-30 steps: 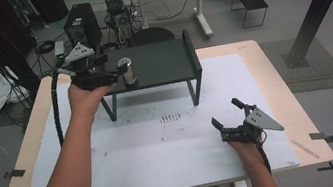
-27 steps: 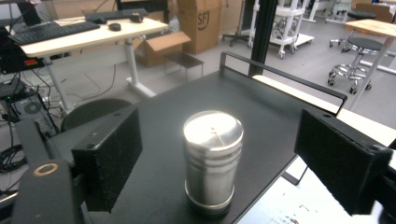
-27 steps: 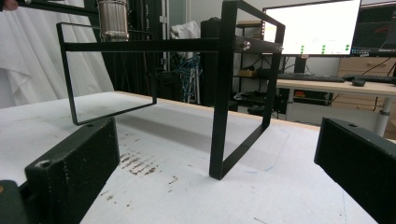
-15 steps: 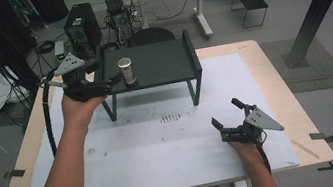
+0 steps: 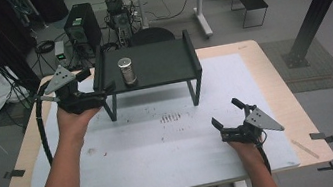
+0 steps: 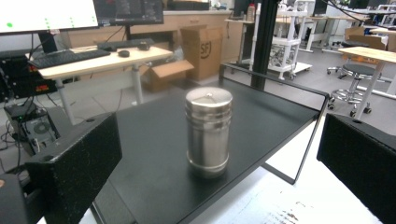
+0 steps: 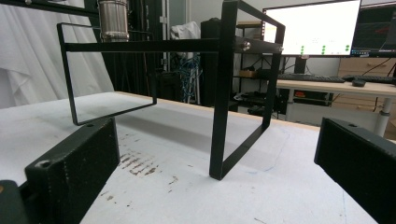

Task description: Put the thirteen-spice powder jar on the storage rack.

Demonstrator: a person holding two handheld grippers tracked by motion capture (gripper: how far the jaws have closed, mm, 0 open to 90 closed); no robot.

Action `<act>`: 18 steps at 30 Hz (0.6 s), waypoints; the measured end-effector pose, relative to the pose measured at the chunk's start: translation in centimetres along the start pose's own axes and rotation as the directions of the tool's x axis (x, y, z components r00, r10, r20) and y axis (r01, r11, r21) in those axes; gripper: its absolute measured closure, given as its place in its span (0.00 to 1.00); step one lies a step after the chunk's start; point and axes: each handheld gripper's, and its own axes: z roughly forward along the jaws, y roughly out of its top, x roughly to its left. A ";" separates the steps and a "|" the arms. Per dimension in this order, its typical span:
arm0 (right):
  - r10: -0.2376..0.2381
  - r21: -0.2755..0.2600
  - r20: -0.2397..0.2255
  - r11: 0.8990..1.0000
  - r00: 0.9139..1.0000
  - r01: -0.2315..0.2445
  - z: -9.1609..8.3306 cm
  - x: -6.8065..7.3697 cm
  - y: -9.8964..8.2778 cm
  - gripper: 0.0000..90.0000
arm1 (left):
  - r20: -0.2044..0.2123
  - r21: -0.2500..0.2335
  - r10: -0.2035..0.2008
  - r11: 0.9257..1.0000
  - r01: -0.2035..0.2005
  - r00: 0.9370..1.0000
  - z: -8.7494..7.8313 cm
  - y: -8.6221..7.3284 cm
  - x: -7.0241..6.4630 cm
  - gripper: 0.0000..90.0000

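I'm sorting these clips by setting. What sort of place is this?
Likely a lab or workshop office: a PC tower on the floor amid cables, lit monitors and a keyboard on desks, and cardboard boxes behind the work table.

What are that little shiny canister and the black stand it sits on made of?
The canister looks like brushed steel: silvery, with soft reflections, ridged bands near its top and base, and a small knob on its lid. The stand seems to be metal painted matt black: a thin flat top on slim bar legs, with hardly any shine. Neither material can be confirmed by sight alone.
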 end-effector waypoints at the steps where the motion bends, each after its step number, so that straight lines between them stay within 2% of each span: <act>1: 0.000 0.000 0.000 1.000 1.000 0.000 0.0 0.0 0.0 0.00 | -0.001 0.000 0.003 1.000 -0.003 1.000 -0.1 -0.1 0.0 0.00; 5: 0.001 -0.001 0.000 1.000 1.000 -0.001 0.0 0.0 0.0 0.00 | -0.001 -0.032 0.007 0.999 -0.007 1.000 -0.5 -1.0 0.0 0.00; 14: 0.002 -0.002 0.001 1.000 1.000 -0.002 0.0 0.0 0.0 0.00 | 0.016 -0.066 0.005 0.998 -0.004 1.000 -1.2 -2.7 -0.1 0.00; 18: 0.002 0.000 0.001 1.000 1.000 -0.002 0.0 0.0 0.0 0.00 | 0.020 -0.062 0.000 0.998 0.001 1.000 -1.3 -3.5 0.0 0.00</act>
